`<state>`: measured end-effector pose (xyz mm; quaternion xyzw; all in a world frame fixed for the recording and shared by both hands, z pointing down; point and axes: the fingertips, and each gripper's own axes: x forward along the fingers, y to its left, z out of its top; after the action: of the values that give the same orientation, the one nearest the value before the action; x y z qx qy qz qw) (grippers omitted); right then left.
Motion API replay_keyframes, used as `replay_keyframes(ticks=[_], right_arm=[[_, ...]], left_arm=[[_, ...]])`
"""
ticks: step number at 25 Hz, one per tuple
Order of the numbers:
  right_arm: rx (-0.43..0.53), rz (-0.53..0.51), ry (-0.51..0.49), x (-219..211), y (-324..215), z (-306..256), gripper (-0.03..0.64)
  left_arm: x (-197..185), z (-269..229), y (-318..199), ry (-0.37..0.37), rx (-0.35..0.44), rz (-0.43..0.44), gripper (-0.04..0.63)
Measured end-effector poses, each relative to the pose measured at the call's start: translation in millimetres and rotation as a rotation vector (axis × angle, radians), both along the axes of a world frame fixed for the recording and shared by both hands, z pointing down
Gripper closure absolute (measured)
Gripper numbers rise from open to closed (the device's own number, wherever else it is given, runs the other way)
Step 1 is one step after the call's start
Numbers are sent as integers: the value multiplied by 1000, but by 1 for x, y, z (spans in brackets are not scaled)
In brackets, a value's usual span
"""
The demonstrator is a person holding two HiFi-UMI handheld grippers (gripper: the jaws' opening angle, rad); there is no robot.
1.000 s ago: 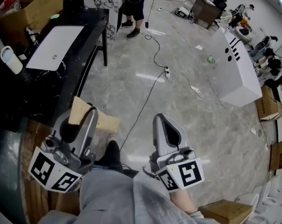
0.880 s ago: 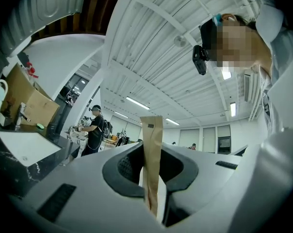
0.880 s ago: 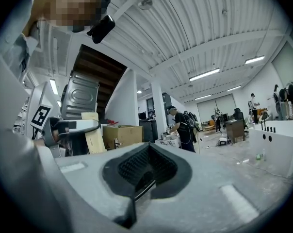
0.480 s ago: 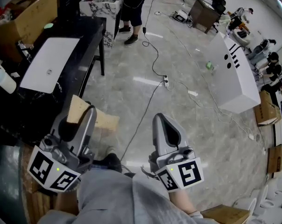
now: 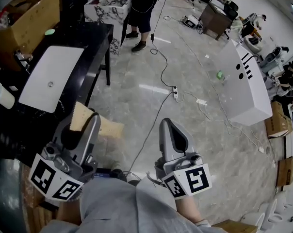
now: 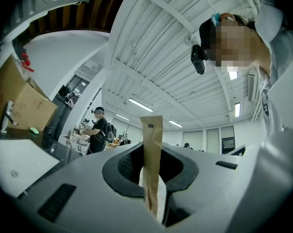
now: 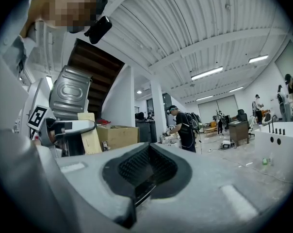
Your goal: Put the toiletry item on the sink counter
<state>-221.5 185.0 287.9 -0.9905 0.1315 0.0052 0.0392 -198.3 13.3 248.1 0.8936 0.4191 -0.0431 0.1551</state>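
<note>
Left gripper (image 5: 86, 119) first: its jaws stand narrow, clamped on a flat tan packet (image 6: 151, 144). In the left gripper view the packet stands upright between the dark pads and sticks out well past the tips, a small dark mark near its top edge. Right gripper (image 5: 169, 129): jaws fully together, nothing between them, and its own view shows only the two pads meeting.

Both grippers hang low in the head view, side by side and well apart, marker cubes toward the wearer, tips pointing away. The packet is in the air, not on the counter; in the head view its free end shows against the pale floor (image 5: 137, 101), just beside the near end of the black counter (image 5: 95, 38).

Out from there: a white basin (image 5: 52, 76) is set into the counter, a faucet (image 5: 21, 59) at its far side. A small green thing (image 5: 49, 32) lies on the counter beyond the basin. A cardboard box (image 5: 32, 18) sits behind it.

Across the floor runs a black cable (image 5: 161, 57) to a power strip (image 5: 175, 92). A person (image 5: 144, 4) in dark clothes stands at the counter's far end. Off to the right stands a big white unit (image 5: 243, 81).
</note>
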Motion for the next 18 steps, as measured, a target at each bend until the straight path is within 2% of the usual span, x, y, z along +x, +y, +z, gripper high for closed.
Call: replay_keyframes(ticks=[5, 18], right_arm=[[1, -18, 13, 24, -7, -2, 618], [4, -63, -11, 58, -21, 6, 618]], left_arm=[[20, 0, -13, 2, -2, -31, 540], [43, 8, -35, -21, -13, -91, 540]])
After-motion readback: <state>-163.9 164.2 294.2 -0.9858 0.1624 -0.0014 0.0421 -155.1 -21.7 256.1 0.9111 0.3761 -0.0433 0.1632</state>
